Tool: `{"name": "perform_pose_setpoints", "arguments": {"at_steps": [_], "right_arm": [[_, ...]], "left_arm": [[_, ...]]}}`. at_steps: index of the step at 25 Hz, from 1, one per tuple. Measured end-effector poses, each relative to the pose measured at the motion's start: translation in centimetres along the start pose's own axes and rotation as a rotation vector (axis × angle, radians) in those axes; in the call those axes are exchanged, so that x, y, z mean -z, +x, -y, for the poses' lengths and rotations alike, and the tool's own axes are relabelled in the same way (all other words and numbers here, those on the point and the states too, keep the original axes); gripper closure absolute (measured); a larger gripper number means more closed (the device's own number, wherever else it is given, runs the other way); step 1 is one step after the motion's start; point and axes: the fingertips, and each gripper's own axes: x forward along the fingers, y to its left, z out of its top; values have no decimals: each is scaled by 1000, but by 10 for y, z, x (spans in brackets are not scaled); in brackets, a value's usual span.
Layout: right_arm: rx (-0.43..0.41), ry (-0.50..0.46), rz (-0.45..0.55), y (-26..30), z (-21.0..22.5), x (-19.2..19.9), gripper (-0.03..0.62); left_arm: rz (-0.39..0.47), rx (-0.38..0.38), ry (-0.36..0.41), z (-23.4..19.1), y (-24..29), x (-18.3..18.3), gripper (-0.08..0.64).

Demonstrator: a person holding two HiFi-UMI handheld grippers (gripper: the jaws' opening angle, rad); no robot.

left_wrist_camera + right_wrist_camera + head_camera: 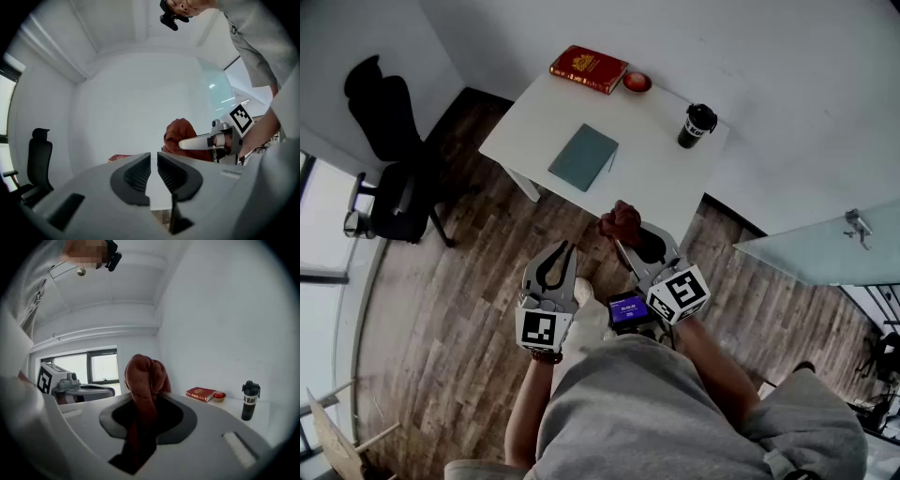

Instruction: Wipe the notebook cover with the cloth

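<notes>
The notebook [583, 157] is a thin flat rectangle with a plain, matt grey-green cover, and it lies at a slant on the smooth white counter [661, 183]. The cloth [622, 223] is dark red-brown with a rough woven towel surface, bunched into a soft lump. The right tongs [623, 234] are clamped on it: it stands up between the dark pads and a tail hangs down behind them. The left tongs [565, 251], of grey plastic with ribbed black pads, are nearly together with only a narrow slit and nothing in it.

The cloth covers the inner faces of the right tongs. A thin line along the notebook's right edge is too small to name.

From the notebook, the cloth is well apart toward the person, at the counter's near edge, not touching it. The left tongs are further from the notebook, over the wooden floor [459, 309]
</notes>
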Motion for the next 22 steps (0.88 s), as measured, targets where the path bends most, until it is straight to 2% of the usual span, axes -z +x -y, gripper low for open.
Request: {"name": "perform_pose_setpoints", "arguments": {"at_steps": [4, 9, 13, 17, 19, 22], "right_arm": [[14, 19, -42, 34, 13, 0, 488], [28, 104, -93, 76, 45, 11, 472], [54, 167, -175, 98, 70, 30, 472], [76, 148, -218, 119, 94, 44, 469], [94, 124, -230, 133, 111, 51, 467], [95, 109, -251, 158, 138, 61, 466]], "left_arm": [[-29, 15, 16, -39, 16, 8, 498], [-23, 83, -20, -74, 46, 29, 411], [-115, 127, -43, -87, 55, 64, 361], [-167, 104, -44, -107, 63, 83, 329], [-195, 89, -40, -117, 74, 94, 274], [-236, 91, -18, -127, 93, 109, 236]]}}
